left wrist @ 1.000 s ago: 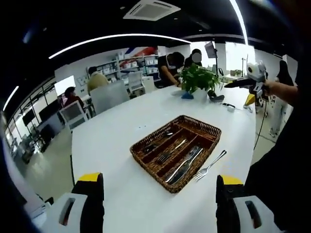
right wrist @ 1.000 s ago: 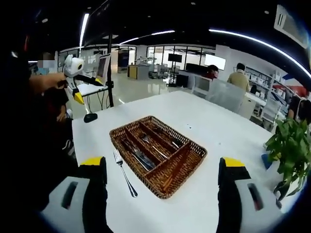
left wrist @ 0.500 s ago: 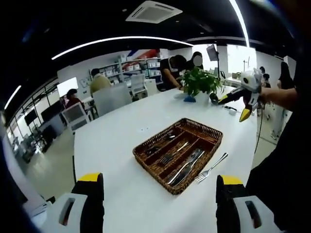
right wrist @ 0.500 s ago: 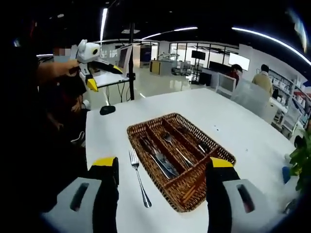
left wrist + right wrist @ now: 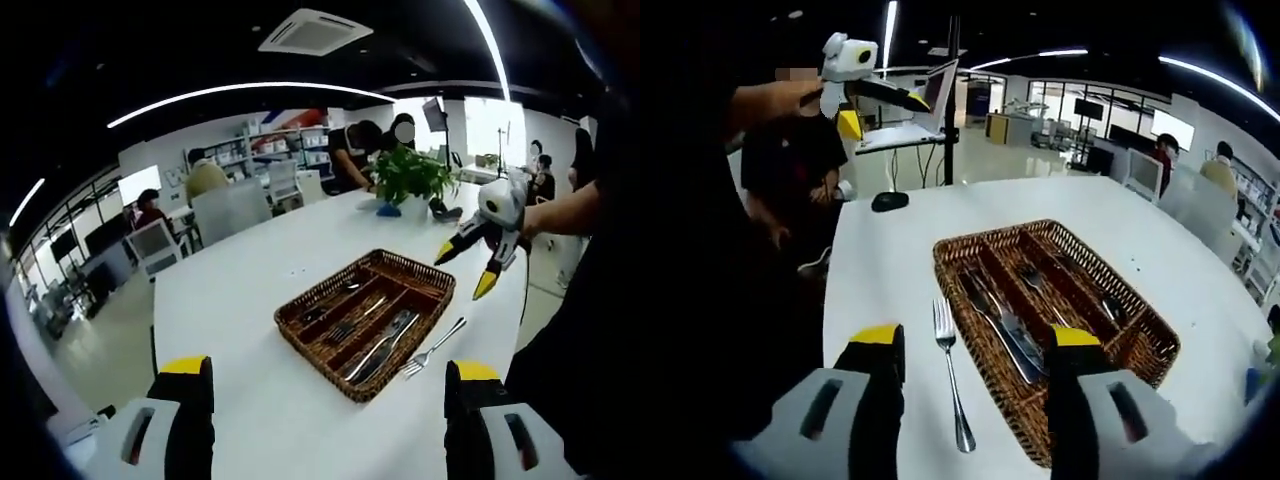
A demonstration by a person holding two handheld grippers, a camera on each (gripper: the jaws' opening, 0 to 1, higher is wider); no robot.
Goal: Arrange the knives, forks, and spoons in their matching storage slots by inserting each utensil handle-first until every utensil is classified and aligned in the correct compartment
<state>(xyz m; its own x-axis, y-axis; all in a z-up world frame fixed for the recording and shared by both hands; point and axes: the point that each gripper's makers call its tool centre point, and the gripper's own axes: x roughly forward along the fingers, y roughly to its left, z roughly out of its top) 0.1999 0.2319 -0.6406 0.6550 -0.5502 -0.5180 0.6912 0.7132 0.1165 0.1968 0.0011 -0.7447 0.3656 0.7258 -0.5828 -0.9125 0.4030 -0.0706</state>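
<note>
White surface (image 5: 890, 250) carries everything, wide and long. Wicker tray (image 5: 1145, 350) sits mid-surface, divided lengthwise into slots; each holds cutlery already, knives (image 5: 1002, 325) in the slot nearest the fork in the right gripper view, other pieces in the slots beyond, type not resolvable. One fork (image 5: 950, 385) lies loose on the surface just beside the tray's long wall, roughly parallel to it, not touching; tines point away from the camera, handle toward it. In the left gripper view the same fork (image 5: 432, 347) lies at the tray's (image 5: 300, 305) right corner. Potted plant (image 5: 408, 172) stands far down the surface, well apart.

Right gripper (image 5: 975, 345): jaws parted and empty, one either side of the fork's handle, above it. The same gripper shows in the left gripper view (image 5: 468, 270), hanging over the fork with tips spread. Left gripper (image 5: 325, 385): jaws released, nothing between them, held back from the tray; in the right gripper view it (image 5: 885, 100) is raised high on the left.

Judgement: the step in hand is picking up the last fork. Close on the mid-handle, squarely across it. Then go into the fork slot handle-first, parallel to the dividers. Slot identity needs checking first.
</note>
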